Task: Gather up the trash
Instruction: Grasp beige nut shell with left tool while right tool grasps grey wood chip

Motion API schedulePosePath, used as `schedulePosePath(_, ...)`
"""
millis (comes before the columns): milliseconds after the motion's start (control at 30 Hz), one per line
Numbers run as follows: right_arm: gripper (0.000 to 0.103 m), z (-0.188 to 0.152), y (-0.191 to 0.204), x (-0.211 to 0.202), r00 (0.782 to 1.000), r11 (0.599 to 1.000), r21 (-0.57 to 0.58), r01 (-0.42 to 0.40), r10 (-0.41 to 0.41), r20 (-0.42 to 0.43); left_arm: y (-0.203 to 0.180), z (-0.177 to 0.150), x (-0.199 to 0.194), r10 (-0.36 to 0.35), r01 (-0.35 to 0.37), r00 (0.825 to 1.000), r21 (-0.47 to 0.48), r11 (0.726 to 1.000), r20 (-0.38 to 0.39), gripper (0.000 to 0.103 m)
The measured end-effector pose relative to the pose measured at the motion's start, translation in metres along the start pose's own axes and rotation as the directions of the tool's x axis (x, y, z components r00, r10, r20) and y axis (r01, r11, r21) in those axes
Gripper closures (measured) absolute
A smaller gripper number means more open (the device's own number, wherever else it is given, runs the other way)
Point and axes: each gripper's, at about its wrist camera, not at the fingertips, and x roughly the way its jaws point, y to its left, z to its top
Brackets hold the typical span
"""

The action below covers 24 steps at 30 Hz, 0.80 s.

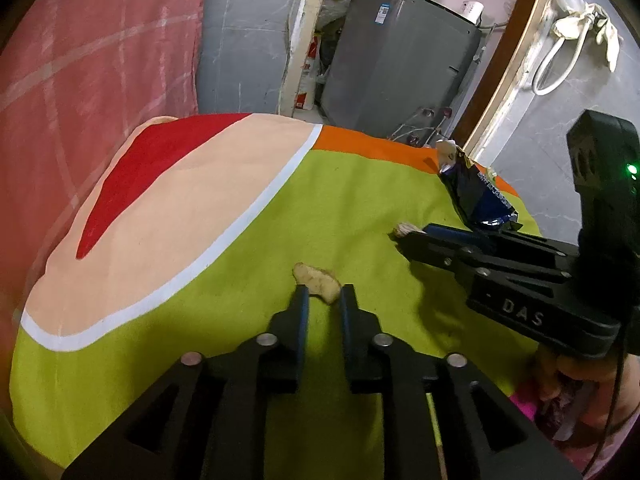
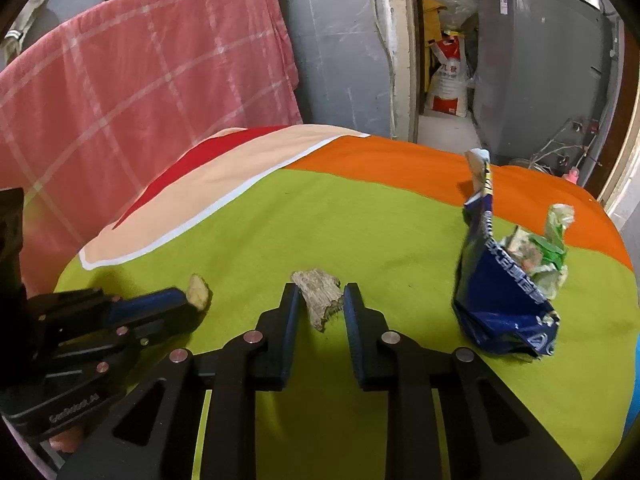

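Observation:
A pale yellowish scrap [image 1: 316, 280] lies on the green part of the cloth [image 1: 240, 280]. My left gripper [image 1: 324, 294] is shut on its near end, and most of the scrap sticks out past the tips. From the right wrist view the left gripper [image 2: 188, 304] shows at the left with the yellowish scrap [image 2: 199, 290] at its tip. My right gripper [image 2: 322, 294] is shut on a brown bark-like scrap [image 2: 320, 298] that touches both pads. In the left wrist view the right gripper [image 1: 402, 238] pinches the bark-like scrap [image 1: 404, 230].
A crumpled blue snack bag [image 2: 500, 300] stands open to the right, with green and white wrappers [image 2: 540, 256] inside. The bag [image 1: 480, 196] is behind the right gripper. A pink checked blanket [image 2: 140, 80] hangs at the back left and a grey appliance [image 2: 540, 60] stands beyond the table.

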Motion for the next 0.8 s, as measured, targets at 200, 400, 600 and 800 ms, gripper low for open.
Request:
schedulePosePath(200, 0.083, -0.001, -0.001, 0.001, 1.0, 1.0, 0.009, -0.008, 0.008, -0.006, -0.001, 0.007, 0.006, 0.018, -0.018, 1.0, 0.0, 1.0, 0.001, 0.074)
schedulePosePath(400, 0.084, 0.0, -0.007, -0.001, 1.0, 0.999, 0.03, -0.02, 0.02, 0.004, -0.002, 0.01, 0.012, 0.05, -0.05, 0.999, 0.009, 0.999, -0.015, 0.079)
schedulePosePath(600, 0.085, -0.003, -0.006, -0.006, 1.0, 1.0, 0.024, -0.015, 0.014, 0.023, -0.004, 0.008, 0.013, 0.067, -0.066, 0.998, 0.033, 0.997, -0.017, 0.086)
schedulePosePath(800, 0.085, -0.012, -0.004, -0.026, 0.998, 1.0, 0.014, 0.0, -0.001, 0.066, -0.009, 0.004, 0.003, 0.021, -0.021, 1.0, 0.024, 1.0, 0.002, 0.088)
